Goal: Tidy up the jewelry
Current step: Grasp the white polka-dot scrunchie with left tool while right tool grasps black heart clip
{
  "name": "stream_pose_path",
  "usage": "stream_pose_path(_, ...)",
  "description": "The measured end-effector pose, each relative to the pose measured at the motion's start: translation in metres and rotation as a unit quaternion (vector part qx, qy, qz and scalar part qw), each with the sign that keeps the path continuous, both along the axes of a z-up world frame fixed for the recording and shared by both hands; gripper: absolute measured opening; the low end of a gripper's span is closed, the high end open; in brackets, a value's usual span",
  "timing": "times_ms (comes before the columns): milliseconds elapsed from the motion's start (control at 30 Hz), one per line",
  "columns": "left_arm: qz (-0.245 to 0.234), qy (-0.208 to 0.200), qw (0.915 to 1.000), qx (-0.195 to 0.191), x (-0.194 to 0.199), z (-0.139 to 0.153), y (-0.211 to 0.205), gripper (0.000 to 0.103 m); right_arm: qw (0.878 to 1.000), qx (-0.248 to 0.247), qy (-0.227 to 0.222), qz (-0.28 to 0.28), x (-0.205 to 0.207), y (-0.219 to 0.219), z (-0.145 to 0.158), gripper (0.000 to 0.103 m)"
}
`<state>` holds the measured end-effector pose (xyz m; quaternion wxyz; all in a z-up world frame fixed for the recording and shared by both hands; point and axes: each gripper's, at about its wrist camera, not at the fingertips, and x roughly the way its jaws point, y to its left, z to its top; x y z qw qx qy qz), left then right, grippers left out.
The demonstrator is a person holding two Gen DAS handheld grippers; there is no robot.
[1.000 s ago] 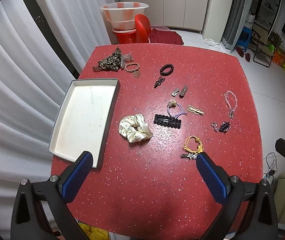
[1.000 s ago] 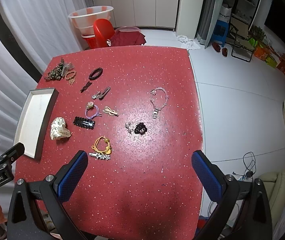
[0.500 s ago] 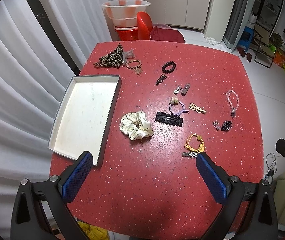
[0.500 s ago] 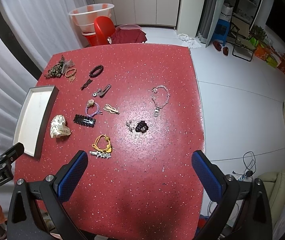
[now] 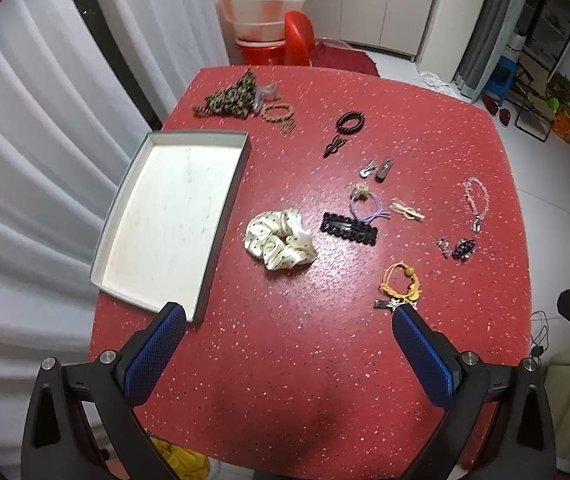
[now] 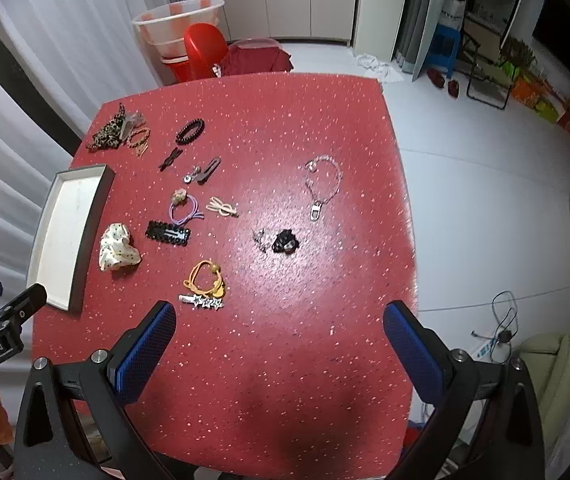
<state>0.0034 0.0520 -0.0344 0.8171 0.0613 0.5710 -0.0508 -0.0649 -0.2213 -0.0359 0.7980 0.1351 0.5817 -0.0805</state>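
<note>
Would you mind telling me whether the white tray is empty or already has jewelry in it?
Empty. The tray shows only its bare white floor, while pieces like the scrunchie lie outside it on the red table.

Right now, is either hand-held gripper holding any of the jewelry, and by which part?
Nothing is held. The left hand-held gripper and right hand-held gripper both hang open above the red table, with nothing between their pads. The tray holds nothing.
</note>
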Motion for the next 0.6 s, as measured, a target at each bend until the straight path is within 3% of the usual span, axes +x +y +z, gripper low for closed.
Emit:
stream_pose_path(333,-0.001,0.042,0.9990,-0.017,0.011,-0.045,0.010,0.103,0.998,0.054,0.014,-0.034,-0.005,-0.013,-0.037,0.103)
stream_pose_path(500,-0.007,0.051,0.9982,-0.031,0.027,-0.066,0.005,0.103,0.997,0.056,0.008,-0.053,0.000,-0.019,-0.055,0.103)
stream_pose_path(600,-0.004,0.058,0.9974,-0.042,0.043,-0.081,0.003,0.103,0.995,0.069,0.035,-0.058,0.011,-0.021,-0.075,0.103)
